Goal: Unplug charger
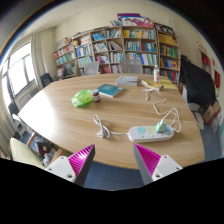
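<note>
A white power strip (150, 131) lies on the round wooden table (70, 120), just beyond my fingers and a little to the right. A white charger (163, 126) is plugged into its right end, with a thin white cable (172, 112) looping behind it. Another white cord (102, 127) trails from the strip's left end. My gripper (113, 162) is open and empty, with its pink pads (78, 160) wide apart above the table's near edge.
A green object (83, 98), a teal book (108, 90), a white box (128, 80) and a small white model (151, 89) lie farther back. A person in dark clothes (195, 85) stands at the right. Bookshelves (115, 50) line the far wall. Chairs (27, 150) stand at the left.
</note>
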Available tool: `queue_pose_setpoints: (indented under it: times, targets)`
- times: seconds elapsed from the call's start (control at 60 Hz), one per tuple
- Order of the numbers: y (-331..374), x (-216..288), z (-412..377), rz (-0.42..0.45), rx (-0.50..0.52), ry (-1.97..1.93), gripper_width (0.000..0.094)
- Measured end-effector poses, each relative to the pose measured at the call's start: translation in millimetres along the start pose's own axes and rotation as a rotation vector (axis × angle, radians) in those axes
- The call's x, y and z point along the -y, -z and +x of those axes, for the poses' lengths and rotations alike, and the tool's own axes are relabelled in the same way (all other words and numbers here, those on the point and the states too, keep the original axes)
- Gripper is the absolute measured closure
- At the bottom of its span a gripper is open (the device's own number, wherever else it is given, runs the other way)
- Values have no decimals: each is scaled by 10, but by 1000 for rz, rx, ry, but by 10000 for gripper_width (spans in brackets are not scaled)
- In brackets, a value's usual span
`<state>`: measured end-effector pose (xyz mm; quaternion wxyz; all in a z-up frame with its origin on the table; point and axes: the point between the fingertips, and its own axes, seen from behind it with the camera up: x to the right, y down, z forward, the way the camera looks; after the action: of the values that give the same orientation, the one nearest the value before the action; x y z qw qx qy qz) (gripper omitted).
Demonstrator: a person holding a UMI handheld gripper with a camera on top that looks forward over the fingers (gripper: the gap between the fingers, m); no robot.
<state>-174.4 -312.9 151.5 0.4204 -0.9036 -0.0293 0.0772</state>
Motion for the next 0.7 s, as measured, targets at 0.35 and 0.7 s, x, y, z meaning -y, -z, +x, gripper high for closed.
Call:
queue_pose_setpoints:
  times: [0.35, 0.7]
  targets:
    - [-999, -215, 1859, -6, -193, -39, 154]
    - [-1771, 218, 2224, 110, -112, -32, 602]
